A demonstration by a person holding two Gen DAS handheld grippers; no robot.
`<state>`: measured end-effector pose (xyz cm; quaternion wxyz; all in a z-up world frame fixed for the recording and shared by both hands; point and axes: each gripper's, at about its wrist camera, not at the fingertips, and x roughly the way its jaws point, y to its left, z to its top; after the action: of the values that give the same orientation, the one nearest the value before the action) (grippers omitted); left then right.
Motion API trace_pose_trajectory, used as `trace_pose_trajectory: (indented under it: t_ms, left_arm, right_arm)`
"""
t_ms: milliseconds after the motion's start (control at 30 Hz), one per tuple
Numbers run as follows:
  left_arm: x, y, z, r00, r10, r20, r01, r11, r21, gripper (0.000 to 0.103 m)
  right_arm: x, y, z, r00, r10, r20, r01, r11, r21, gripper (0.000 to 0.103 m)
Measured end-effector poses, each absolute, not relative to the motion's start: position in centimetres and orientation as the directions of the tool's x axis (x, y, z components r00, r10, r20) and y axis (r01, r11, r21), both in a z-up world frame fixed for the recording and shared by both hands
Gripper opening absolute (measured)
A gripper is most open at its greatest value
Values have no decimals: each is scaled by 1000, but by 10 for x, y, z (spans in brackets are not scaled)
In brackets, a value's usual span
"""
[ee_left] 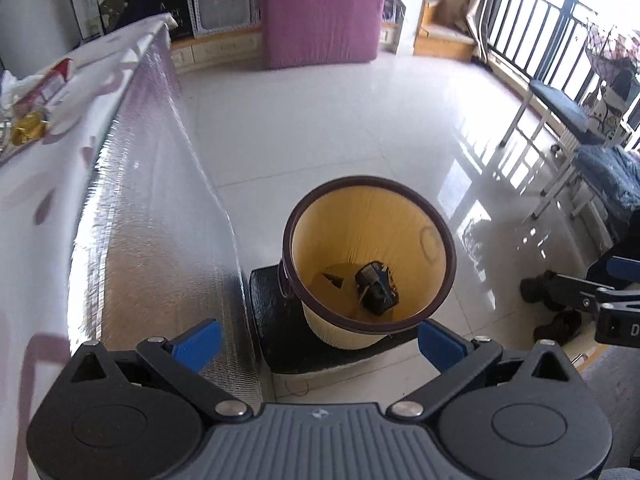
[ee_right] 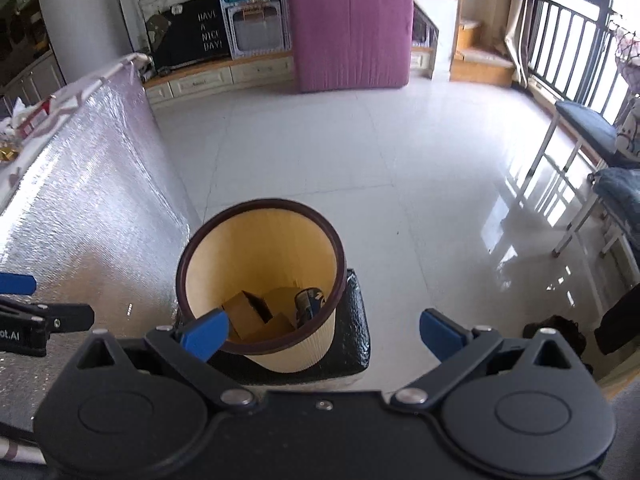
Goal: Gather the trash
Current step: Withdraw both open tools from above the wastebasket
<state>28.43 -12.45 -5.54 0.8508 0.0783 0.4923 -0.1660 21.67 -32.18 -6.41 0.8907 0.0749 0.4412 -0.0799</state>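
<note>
A yellow waste bin with a dark brown rim point(ee_left: 436, 236) stands on a black pad on the floor; it also shows in the right wrist view point(ee_right: 256, 204). Inside lie a dark crumpled wrapper point(ee_left: 376, 288), cardboard pieces point(ee_right: 252, 314) and a dark can point(ee_right: 308, 300). My left gripper point(ee_left: 318, 342) is open and empty, just above and in front of the bin. My right gripper point(ee_right: 324, 332) is open and empty, over the bin's near rim. More trash, a gold wrapper point(ee_left: 28, 128) and a red-and-white packet point(ee_left: 48, 84), lies on the table at the left.
A table with a silver foil cover point(ee_left: 152, 200) hangs beside the bin on the left. A pink mattress point(ee_left: 320, 12) leans at the far wall. White-legged benches point(ee_left: 560, 108) and a railing line the right side. Dark shoes point(ee_left: 552, 308) lie on the floor at the right.
</note>
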Motion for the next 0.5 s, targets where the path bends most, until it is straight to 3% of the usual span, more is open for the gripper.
trace_pose_trajectory:
  t_ms: [500]
  left_arm:
    - [213, -84, -5, 627, -285, -725, 364, 930, -51, 103]
  right_arm:
    - [149, -298, -14, 736, -96, -670, 190, 980, 68, 103]
